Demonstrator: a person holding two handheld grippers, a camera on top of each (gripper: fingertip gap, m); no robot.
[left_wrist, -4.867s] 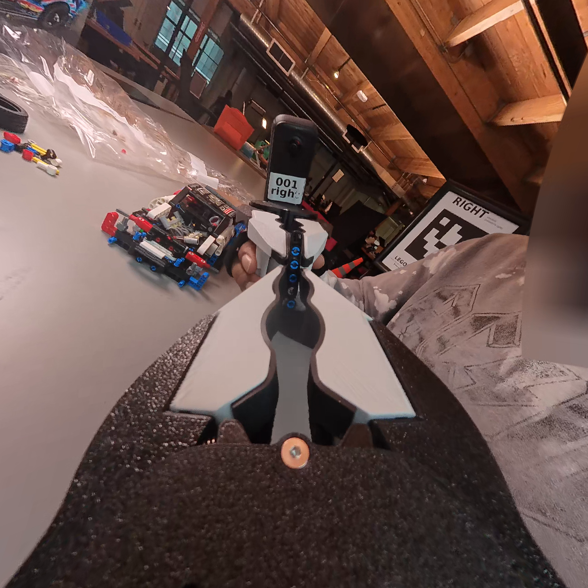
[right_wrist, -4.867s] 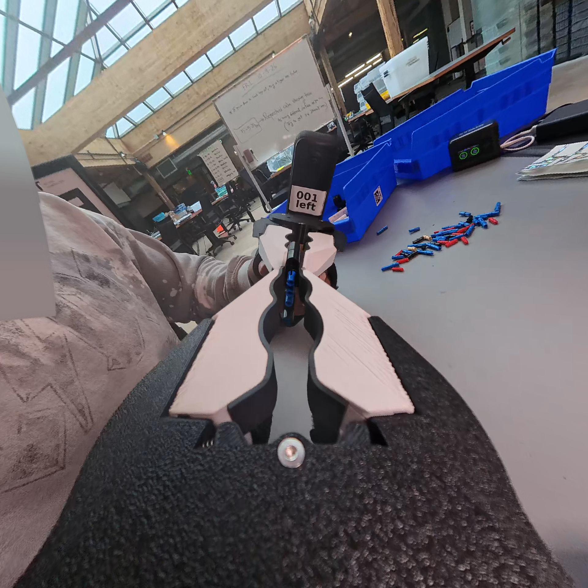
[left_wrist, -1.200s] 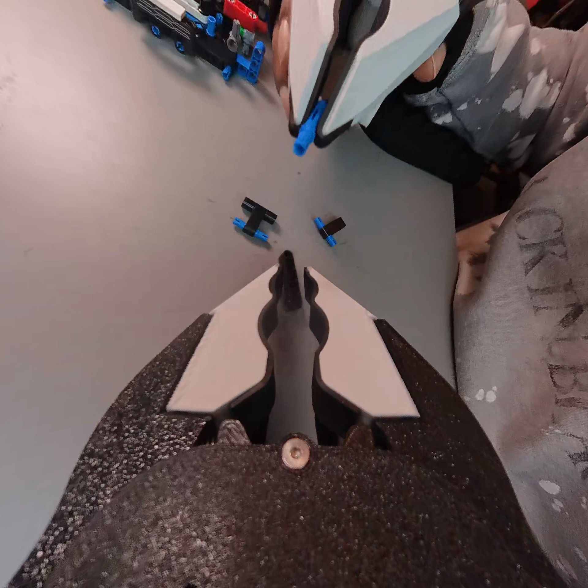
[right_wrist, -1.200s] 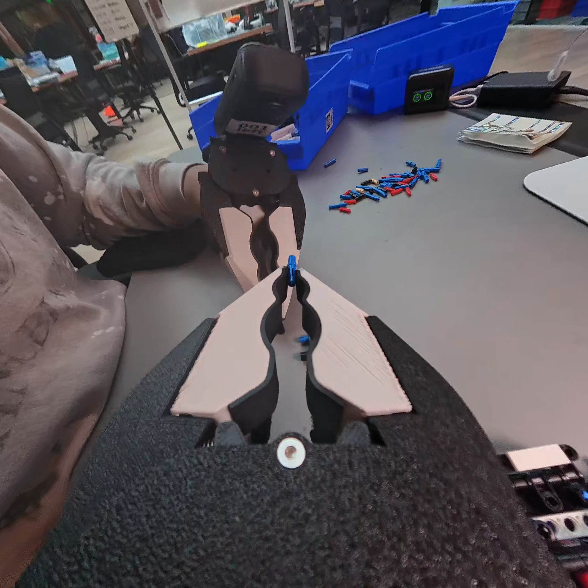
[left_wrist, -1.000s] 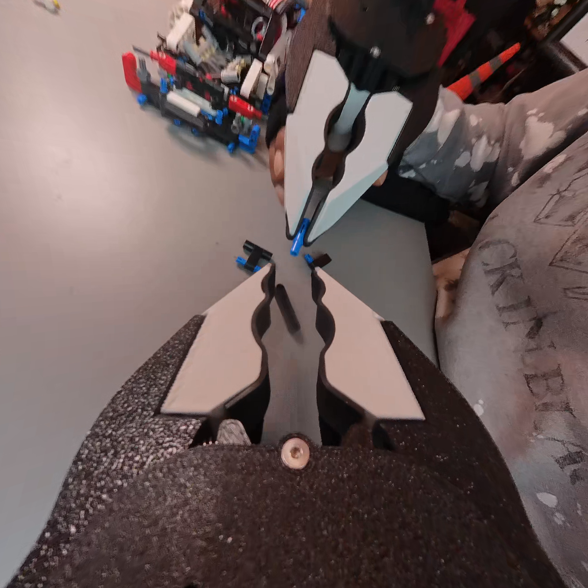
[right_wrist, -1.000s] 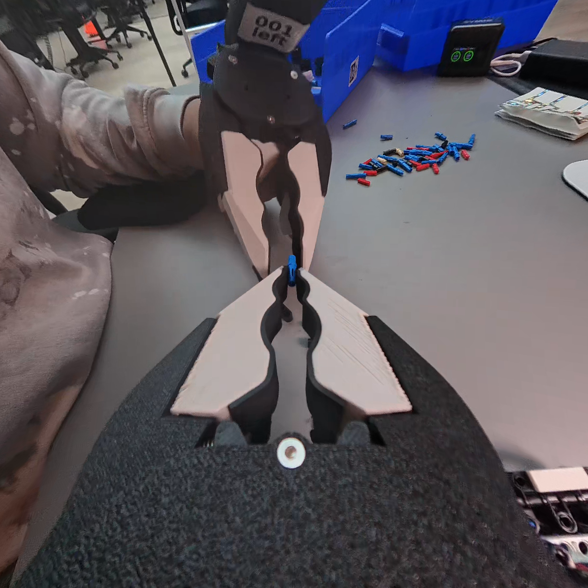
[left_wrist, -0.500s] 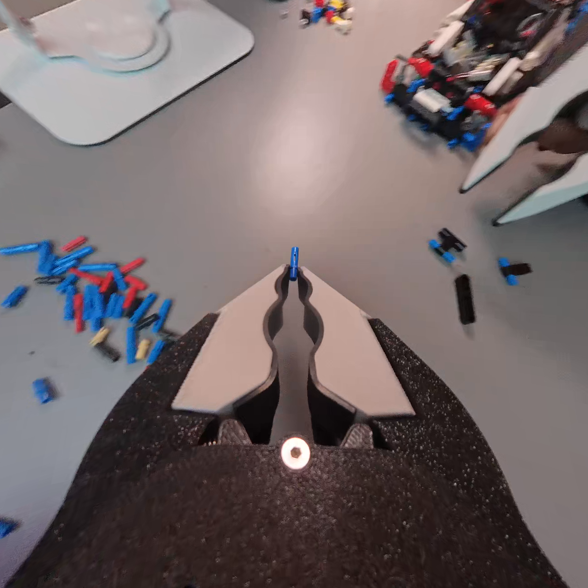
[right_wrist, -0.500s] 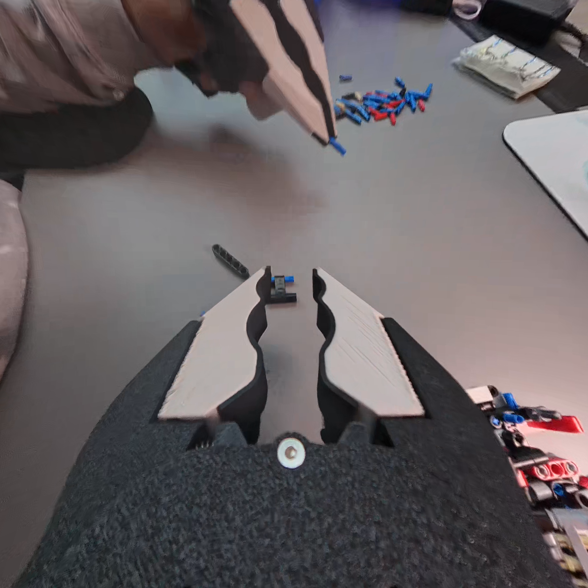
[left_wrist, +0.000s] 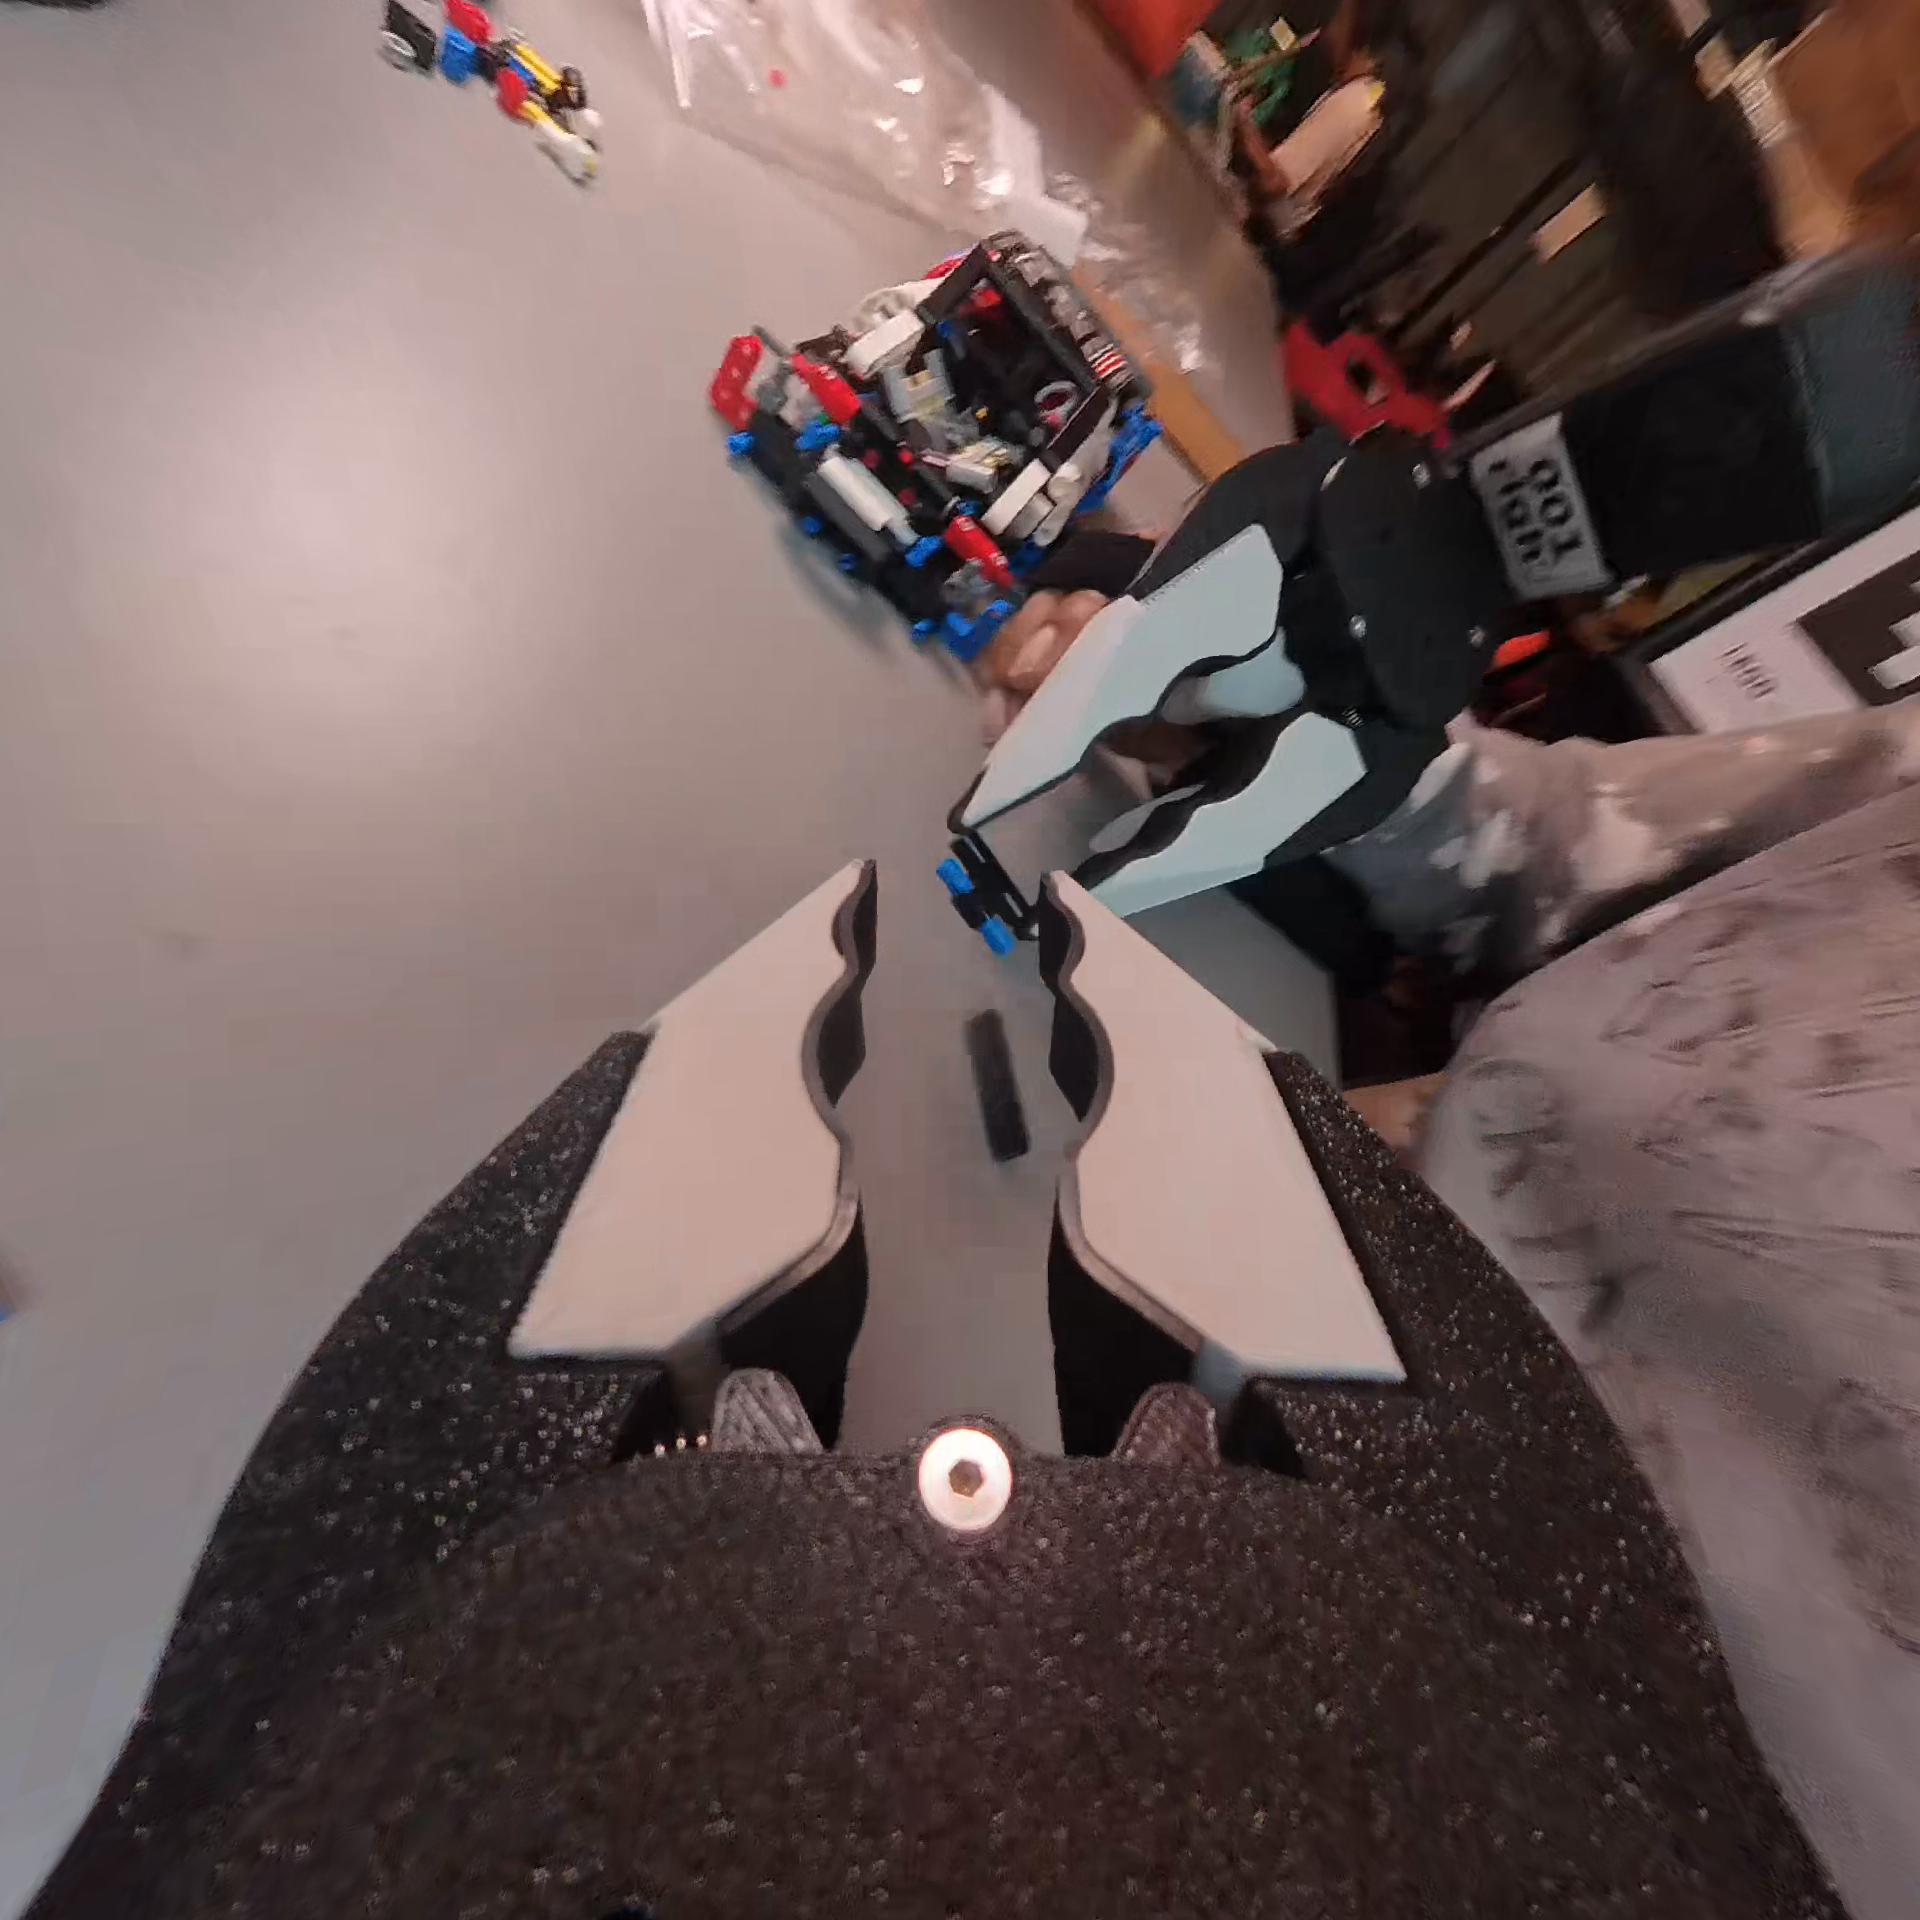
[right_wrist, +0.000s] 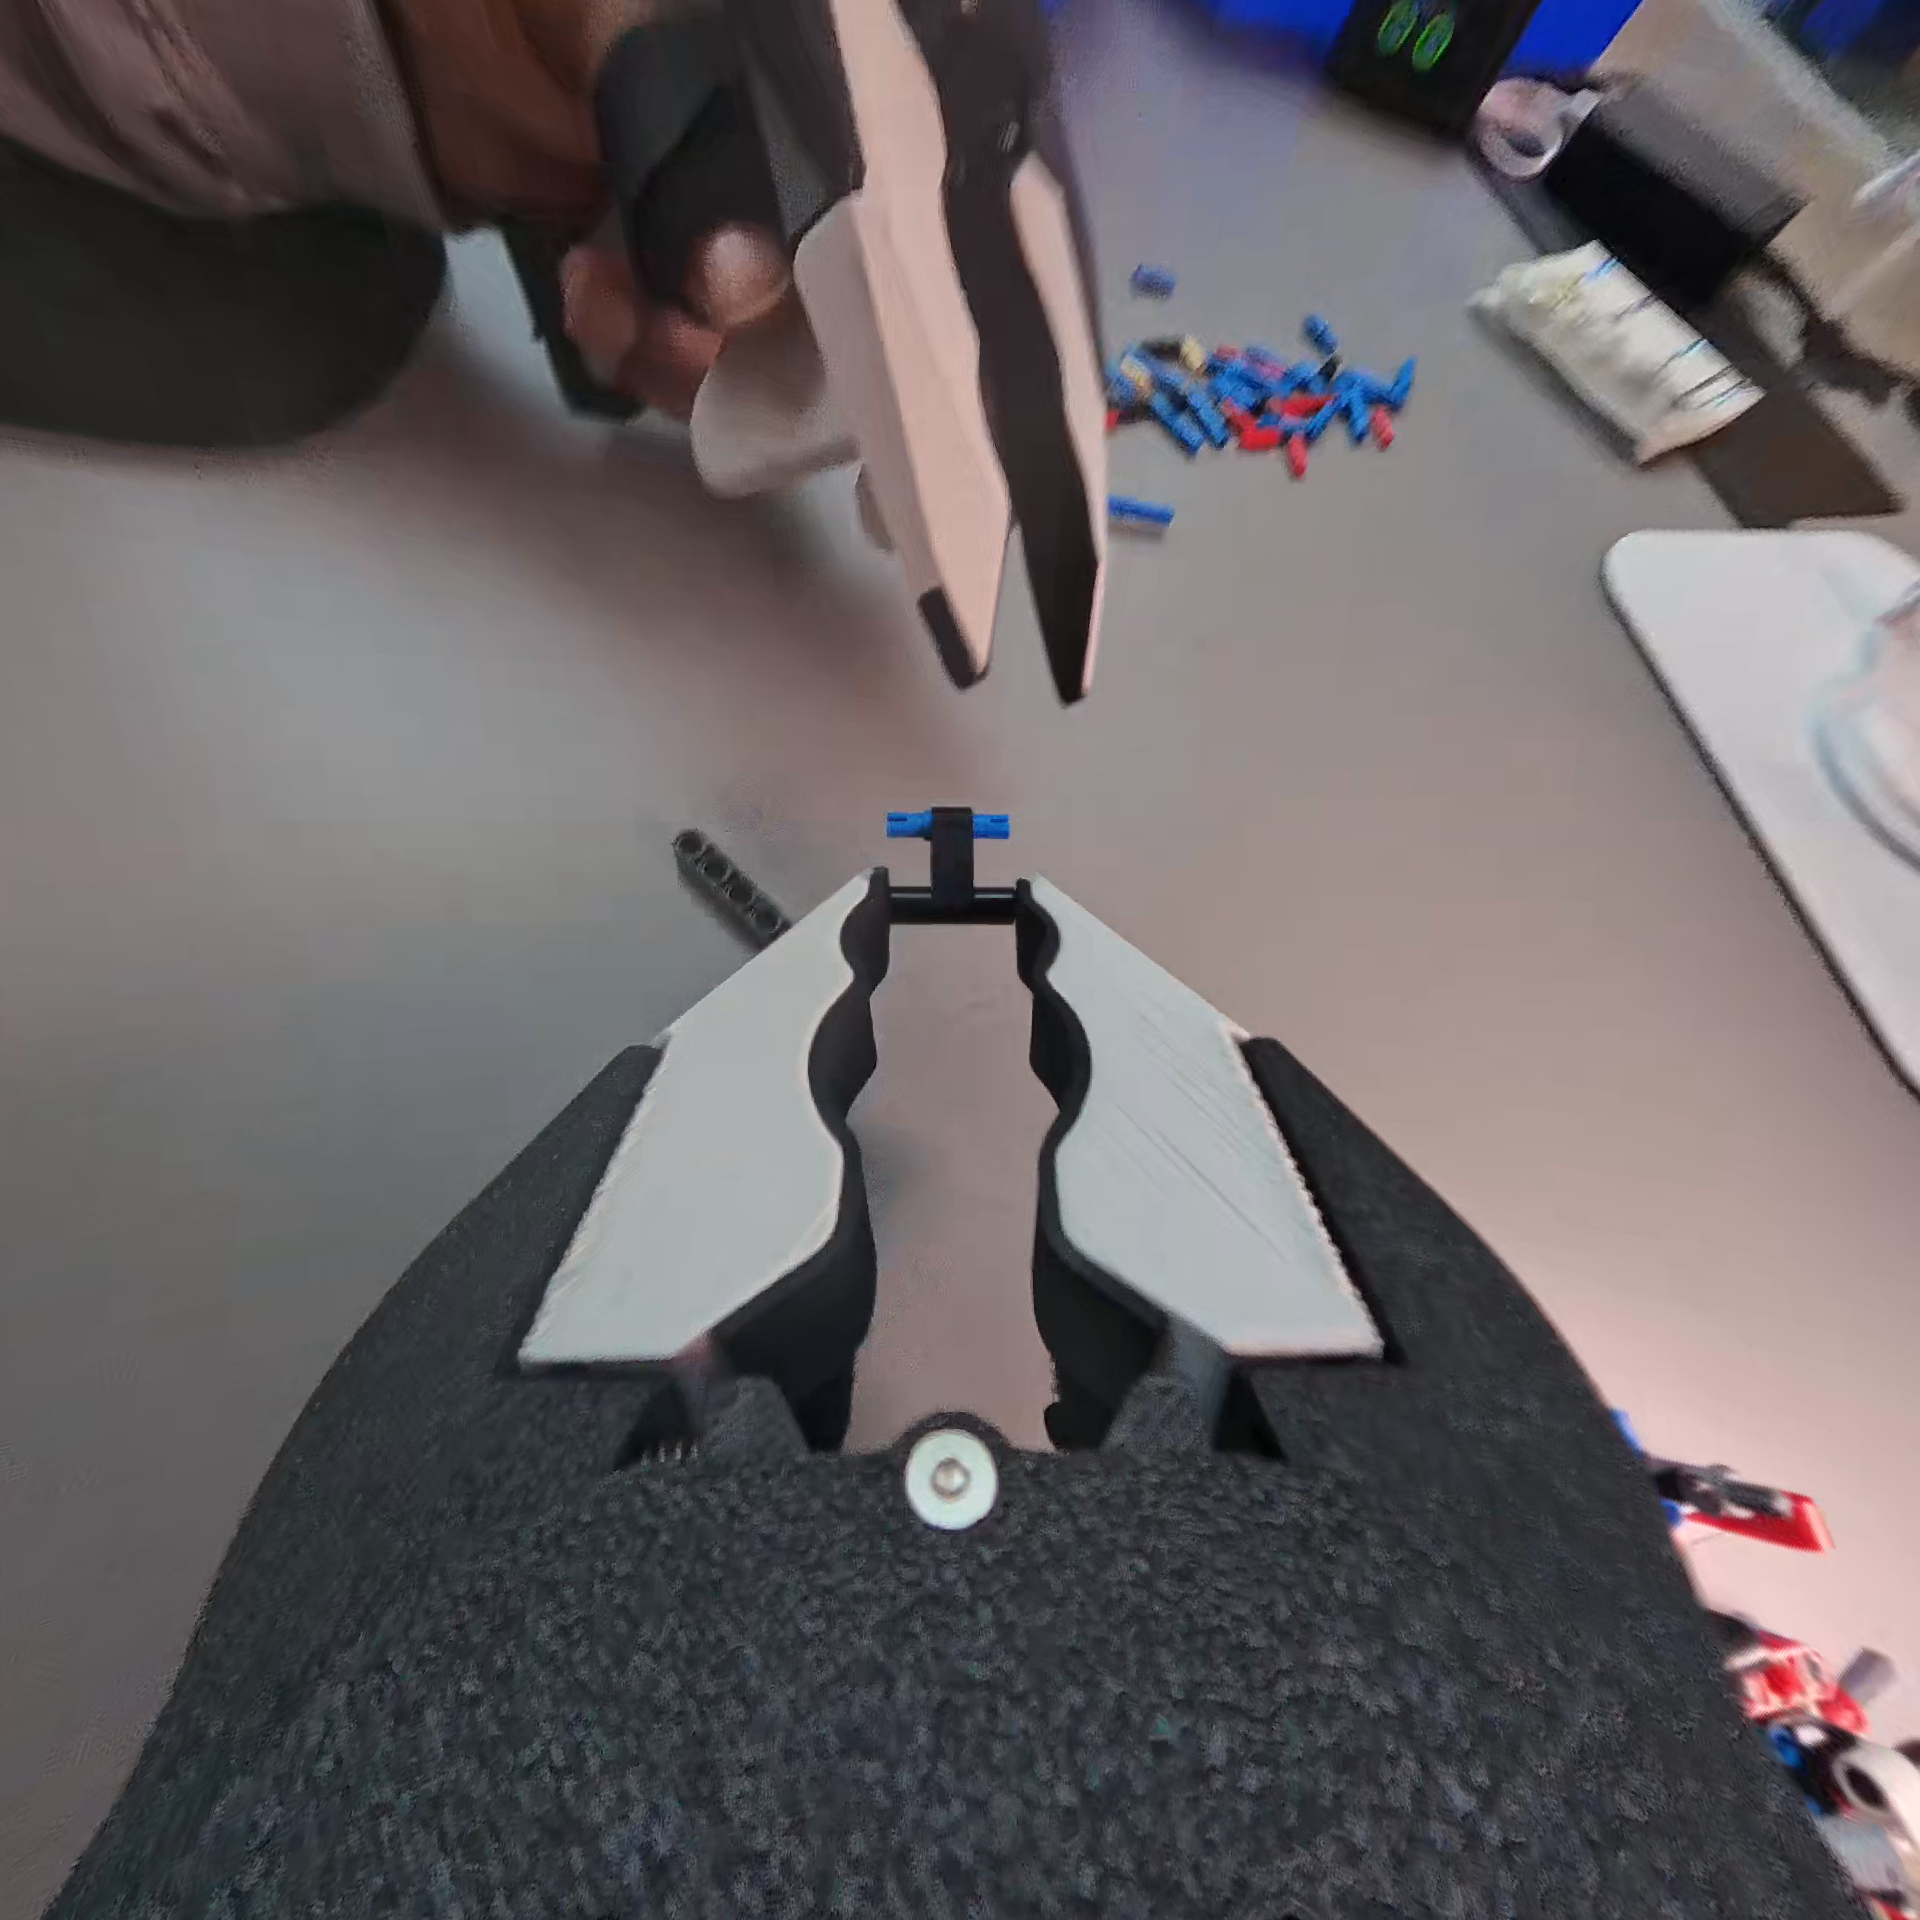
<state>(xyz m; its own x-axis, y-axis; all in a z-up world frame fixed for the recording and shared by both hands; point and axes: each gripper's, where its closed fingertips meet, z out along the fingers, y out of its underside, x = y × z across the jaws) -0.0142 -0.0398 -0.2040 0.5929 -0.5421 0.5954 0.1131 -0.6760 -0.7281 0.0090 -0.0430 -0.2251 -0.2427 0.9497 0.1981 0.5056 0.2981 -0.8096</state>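
Note:
My right gripper (right_wrist: 951, 896) is shut on a small black T-shaped connector with blue pins (right_wrist: 948, 857), pinching the ends of its crossbar between the fingertips just above the grey table. It also shows in the left wrist view (left_wrist: 985, 896), held by the right gripper (left_wrist: 1023, 862). My left gripper (left_wrist: 956, 891) is open and empty, with a short black beam (left_wrist: 995, 1086) lying on the table between its fingers. In the right wrist view the left gripper (right_wrist: 1013, 675) hovers above the table beyond the connector, and the black beam (right_wrist: 727, 888) lies to the left.
A partly built toy car (left_wrist: 935, 447) stands on the far side of the table. A pile of blue and red pins (right_wrist: 1257, 395) and one loose blue pin (right_wrist: 1140, 511) lie beyond. A white pad (right_wrist: 1787, 727), a booklet (right_wrist: 1610, 353) and clear plastic bags (left_wrist: 883, 114) sit around. The tips of both grippers are at nearly the same place. The partly built toy car (left_wrist: 935, 447) is about equally far from each gripper, around 20 centimeters.
My left gripper has opened, no longer holds the blue pin, and has swung back toward the right gripper. My right gripper has closed on the black T-shaped connector.

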